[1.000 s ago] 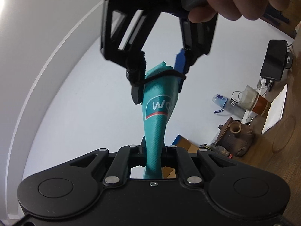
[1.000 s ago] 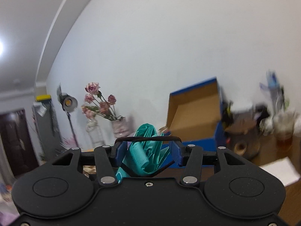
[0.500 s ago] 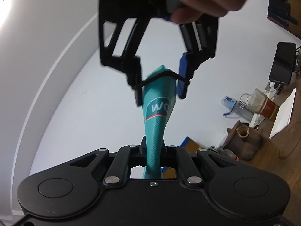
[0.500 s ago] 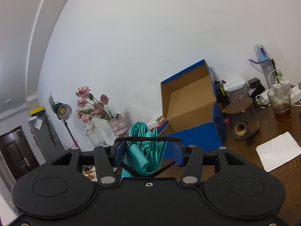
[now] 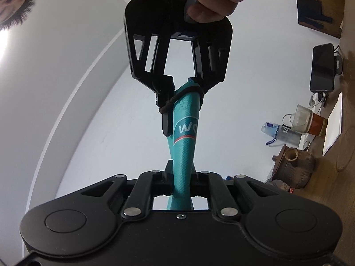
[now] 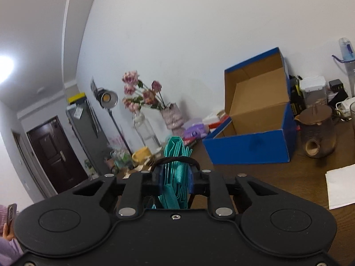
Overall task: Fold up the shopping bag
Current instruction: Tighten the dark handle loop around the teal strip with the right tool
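The teal shopping bag (image 5: 184,148) is folded into a narrow bundle with a white logo patch. It is held in the air between both grippers. My left gripper (image 5: 180,177) is shut on its lower end. My right gripper (image 5: 180,102) comes in from above, held by a hand, and is shut on the upper end. A black elastic loop (image 5: 177,98) runs across the bag between the right fingers. In the right wrist view the folded bag (image 6: 176,159) sticks out between the closed right gripper (image 6: 175,177), with the black loop (image 6: 175,160) arching over it.
A wooden table (image 6: 288,177) holds an open blue cardboard box (image 6: 250,133), a brown ceramic pot (image 6: 317,130), white paper (image 6: 341,186), a glass of tea (image 5: 310,122), a water bottle (image 5: 279,133) and vases with flowers (image 6: 144,102). A white wall stands behind.
The right gripper has closed further on the bag's upper end and turned square to the left camera. The right wrist view has swung down and left toward the table.
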Tool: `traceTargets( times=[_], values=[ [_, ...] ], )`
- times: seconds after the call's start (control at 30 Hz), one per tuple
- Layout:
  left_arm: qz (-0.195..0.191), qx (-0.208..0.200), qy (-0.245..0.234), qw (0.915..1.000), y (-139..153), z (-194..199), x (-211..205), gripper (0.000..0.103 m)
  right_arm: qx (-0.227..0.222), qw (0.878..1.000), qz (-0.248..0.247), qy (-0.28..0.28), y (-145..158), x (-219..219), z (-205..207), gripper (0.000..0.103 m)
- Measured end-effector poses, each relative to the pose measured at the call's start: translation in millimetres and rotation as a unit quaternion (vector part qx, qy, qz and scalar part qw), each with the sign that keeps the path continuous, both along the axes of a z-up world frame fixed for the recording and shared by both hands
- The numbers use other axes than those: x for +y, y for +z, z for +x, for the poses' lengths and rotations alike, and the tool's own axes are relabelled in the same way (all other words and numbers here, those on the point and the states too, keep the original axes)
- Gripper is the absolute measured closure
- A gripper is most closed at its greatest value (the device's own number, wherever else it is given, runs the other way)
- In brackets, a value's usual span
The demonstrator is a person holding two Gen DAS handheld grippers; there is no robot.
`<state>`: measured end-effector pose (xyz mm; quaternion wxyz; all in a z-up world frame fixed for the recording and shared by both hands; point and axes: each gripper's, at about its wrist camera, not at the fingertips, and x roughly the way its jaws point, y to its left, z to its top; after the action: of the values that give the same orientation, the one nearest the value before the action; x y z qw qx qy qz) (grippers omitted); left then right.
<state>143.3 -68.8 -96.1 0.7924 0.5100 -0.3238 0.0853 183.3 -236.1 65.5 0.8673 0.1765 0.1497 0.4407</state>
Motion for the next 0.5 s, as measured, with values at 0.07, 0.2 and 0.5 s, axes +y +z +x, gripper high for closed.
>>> traceTargets(
  times=[0.07,0.2,0.5],
  values=[
    [0.001,0.0,0.008,1.0,2.1,0.9,-2.9,0.08,0.004,1.0,-0.008,0.004,-1.8,3.0,-4.7,0.085],
    [0.004,0.003,0.035,0.9994,8.5,7.1,-11.5,0.083,0.019,1.0,-0.001,-0.004,-9.2,6.9,-15.0,0.085],
    [0.055,-0.022,0.023,0.998,4.0,2.7,-7.2,0.094,0.066,0.997,0.036,-0.001,-18.2,-3.3,-17.1,0.081]
  ],
)
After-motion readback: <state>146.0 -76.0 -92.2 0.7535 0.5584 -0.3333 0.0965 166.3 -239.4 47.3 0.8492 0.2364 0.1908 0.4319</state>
